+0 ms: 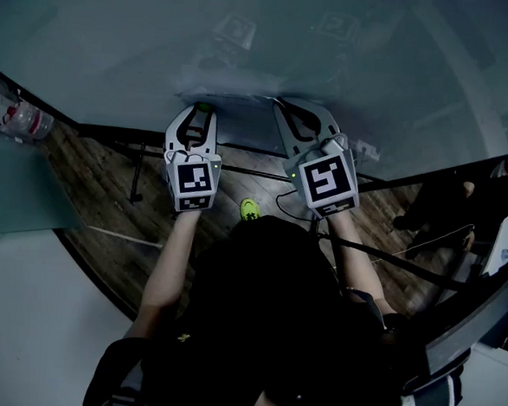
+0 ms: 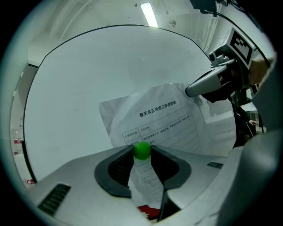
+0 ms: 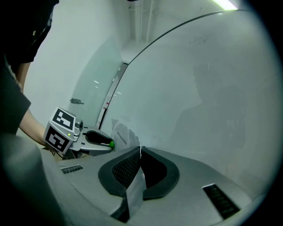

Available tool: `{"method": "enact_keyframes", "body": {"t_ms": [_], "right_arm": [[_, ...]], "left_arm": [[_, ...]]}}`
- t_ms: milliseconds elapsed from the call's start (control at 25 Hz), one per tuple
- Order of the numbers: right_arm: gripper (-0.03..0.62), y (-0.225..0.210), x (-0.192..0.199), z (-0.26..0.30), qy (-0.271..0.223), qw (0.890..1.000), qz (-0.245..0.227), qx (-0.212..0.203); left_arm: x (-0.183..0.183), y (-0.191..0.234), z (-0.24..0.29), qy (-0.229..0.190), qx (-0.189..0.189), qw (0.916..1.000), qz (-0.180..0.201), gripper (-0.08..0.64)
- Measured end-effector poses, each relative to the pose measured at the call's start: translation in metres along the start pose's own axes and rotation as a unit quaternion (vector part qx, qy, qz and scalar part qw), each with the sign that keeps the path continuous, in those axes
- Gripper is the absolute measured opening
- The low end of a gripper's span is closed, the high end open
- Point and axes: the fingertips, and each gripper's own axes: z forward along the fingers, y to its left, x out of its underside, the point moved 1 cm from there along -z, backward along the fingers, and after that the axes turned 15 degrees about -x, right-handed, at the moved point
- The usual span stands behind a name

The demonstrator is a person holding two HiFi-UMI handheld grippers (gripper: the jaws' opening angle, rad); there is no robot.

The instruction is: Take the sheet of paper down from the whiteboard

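**A:** Where is the paper?

**B:** The white printed sheet of paper [image 2: 164, 121] is up against the glossy pale whiteboard [image 2: 79, 88]. It sits tilted and creased, and its lower edge comes off the board toward the person.

**A:** What is the left claw doing?

**B:** The left claw [image 2: 142, 154] is closed on a small round green knob [image 2: 142, 149], with a grey pad pressing on either side of it. A strip of the sheet runs down between the jaws just under the knob.

**A:** And the right one?

**B:** The right claw [image 3: 139, 152] has its jaws pinched together on the sheet's edge. A thin fold of white paper comes out from between the dark pads toward the camera.

**A:** How do the two sit against each other?

**B:** They are side by side, both with their tips at the board. In the head view the left gripper's marker cube [image 1: 193, 183] and the right gripper's marker cube [image 1: 327, 182] face up, near each other. The sheet spans the gap between the two sets of tips.

**A:** Anything below?

**B:** Dark wooden floor [image 1: 90, 186] shows under the board's lower edge.
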Motion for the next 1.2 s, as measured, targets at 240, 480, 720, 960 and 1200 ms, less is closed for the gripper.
{"method": "enact_keyframes", "body": {"t_ms": [240,480,720,960,1200], "right_arm": [[0.018,0.002,0.004,0.0,0.003,1.0,0.007,-0.004],[0.018,0.001,0.004,0.001,0.001,1.0,0.014,-0.004],[0.018,0.003,0.004,0.003,-0.004,1.0,0.022,-0.008],[0.018,0.005,0.005,0.003,-0.008,0.999,0.038,-0.013],[0.018,0.007,0.004,0.001,-0.012,0.999,0.04,-0.016]], "left_arm": [[-0.013,0.007,-0.016,-0.012,0.001,0.9999,-0.002,0.149],[-0.019,0.01,-0.023,-0.016,0.004,0.9998,0.011,0.149],[-0.019,0.01,-0.027,-0.007,0.007,0.9999,0.009,0.149],[-0.018,0.011,-0.029,-0.004,0.009,0.9998,0.017,0.149],[-0.021,0.01,-0.031,-0.002,0.01,0.9997,0.02,0.149]]}}
